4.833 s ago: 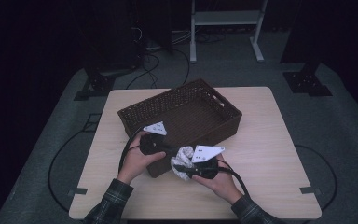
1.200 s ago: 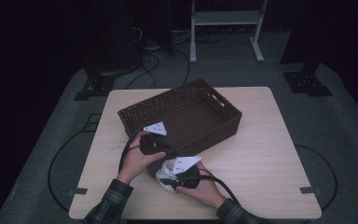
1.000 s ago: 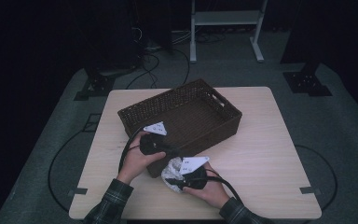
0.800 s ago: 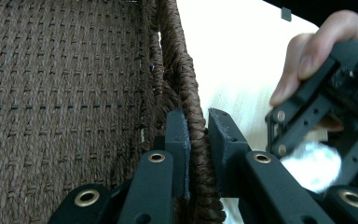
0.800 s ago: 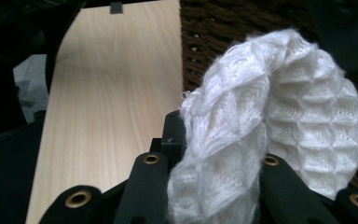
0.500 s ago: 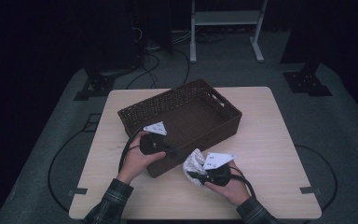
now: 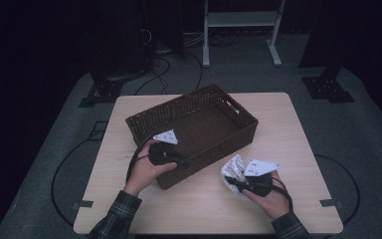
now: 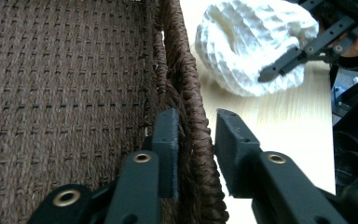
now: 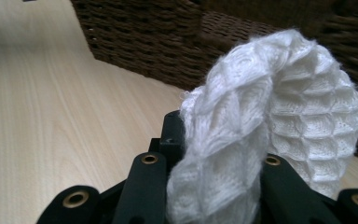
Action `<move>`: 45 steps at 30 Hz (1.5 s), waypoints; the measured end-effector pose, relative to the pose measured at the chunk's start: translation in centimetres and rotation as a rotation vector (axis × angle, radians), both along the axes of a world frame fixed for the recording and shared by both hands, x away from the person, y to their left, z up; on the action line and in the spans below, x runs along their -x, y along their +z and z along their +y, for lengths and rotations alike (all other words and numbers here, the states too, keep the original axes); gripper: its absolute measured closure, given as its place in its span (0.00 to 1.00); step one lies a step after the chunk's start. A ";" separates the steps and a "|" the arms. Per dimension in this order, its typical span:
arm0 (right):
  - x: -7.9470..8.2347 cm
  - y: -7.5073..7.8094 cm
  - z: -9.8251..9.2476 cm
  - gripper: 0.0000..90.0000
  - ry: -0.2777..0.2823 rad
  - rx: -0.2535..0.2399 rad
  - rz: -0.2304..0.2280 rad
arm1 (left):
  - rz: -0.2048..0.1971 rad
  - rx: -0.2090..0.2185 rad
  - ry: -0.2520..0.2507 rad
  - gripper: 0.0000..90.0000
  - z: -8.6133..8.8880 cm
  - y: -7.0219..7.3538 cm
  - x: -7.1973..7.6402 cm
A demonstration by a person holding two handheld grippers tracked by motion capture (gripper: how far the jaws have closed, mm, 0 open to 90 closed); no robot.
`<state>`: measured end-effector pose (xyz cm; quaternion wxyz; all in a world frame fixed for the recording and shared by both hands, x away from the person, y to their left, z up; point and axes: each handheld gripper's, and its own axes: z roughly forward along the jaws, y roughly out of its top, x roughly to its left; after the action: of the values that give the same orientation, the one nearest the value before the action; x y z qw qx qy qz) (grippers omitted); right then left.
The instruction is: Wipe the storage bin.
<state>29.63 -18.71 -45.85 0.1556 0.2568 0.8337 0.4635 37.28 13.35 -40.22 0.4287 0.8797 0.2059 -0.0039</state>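
My right claw (image 7: 235, 182) held the white waffle-knit cloth (image 7: 232, 169) bunched above the worktop (image 7: 298, 149), beside the wicker basket (image 7: 194, 124). It looked soft, light and floppy, best pinched at a thick fold. My left claw (image 8: 193, 140) had just been opening, straddling the basket's rim.

Wicker basket (image 7: 199, 119): dark brown weave. Knitted cloth (image 9: 270, 135): white, honeycomb pattern. Table (image 7: 288, 129): pale wood grain. Sleeve (image 7: 117, 216): dark plaid.
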 end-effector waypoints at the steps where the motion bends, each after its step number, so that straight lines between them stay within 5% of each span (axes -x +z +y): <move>1: 0.0 0.0 -0.3 0.81 -0.007 0.006 -0.002 | -0.005 -0.006 0.002 0.74 0.1 0.1 0.1; 11: -0.1 0.0 -1.4 0.81 -0.052 0.034 -0.020 | -0.014 -0.013 0.011 0.73 2.4 1.4 0.9; 24: -0.2 0.1 -3.7 0.81 -0.115 0.029 -0.034 | 0.004 -0.029 -0.005 0.87 4.6 1.3 2.5; 34: -0.2 0.1 -4.0 0.81 -0.128 0.037 -0.032 | 0.002 -0.032 -0.011 0.90 3.5 1.3 2.3; 45: 0.1 0.0 -5.3 0.81 -0.162 0.044 -0.035 | 0.006 -0.029 -0.021 0.87 -0.3 1.5 1.8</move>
<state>29.57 -24.03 -45.87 0.2127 0.3120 0.8174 0.4351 35.43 13.04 -38.77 0.4151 0.8880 0.1977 -0.0079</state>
